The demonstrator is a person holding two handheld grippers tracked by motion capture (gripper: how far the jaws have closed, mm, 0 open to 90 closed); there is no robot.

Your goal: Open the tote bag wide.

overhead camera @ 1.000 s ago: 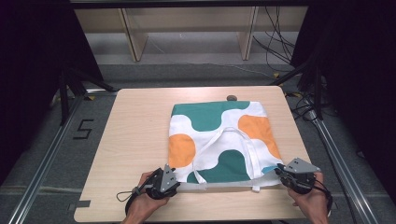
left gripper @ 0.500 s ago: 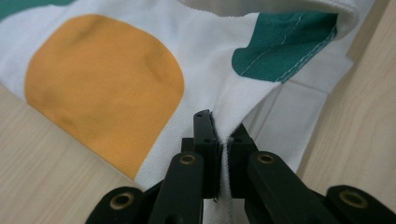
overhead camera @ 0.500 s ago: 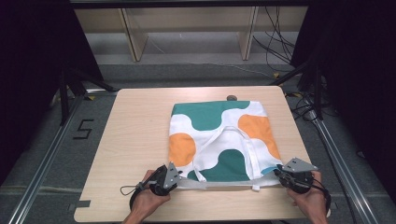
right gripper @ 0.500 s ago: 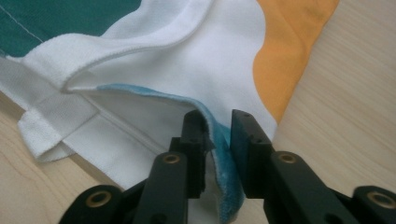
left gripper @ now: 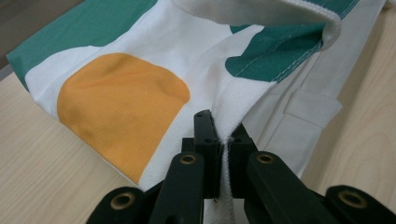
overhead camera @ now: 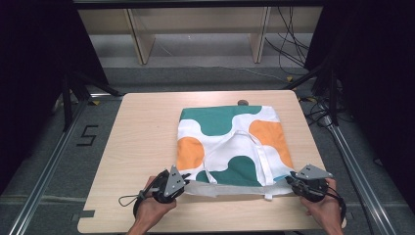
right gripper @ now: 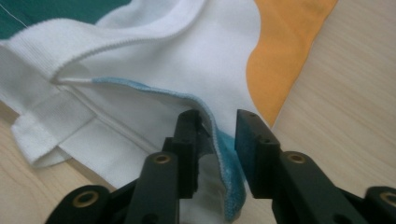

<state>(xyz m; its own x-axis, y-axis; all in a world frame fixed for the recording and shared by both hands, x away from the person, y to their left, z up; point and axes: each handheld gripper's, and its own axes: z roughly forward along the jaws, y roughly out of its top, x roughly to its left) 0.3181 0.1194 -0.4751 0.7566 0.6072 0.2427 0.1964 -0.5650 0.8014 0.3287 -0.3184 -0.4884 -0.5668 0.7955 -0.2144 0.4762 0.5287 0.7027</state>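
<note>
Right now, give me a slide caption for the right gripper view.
Right claw open around the blue-edged hem of the patterned cloth on the table.

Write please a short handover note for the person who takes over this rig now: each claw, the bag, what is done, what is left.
Left claw: shut on the near-left corner of the tote bag.
Right claw: open, the bag's near-right edge between its jaws, not clamped.
Bag: flat on the table, handles lying on top.
Done: left corner gripped.
Left: probably close the right claw on its corner; the goal after that is not given.
</note>
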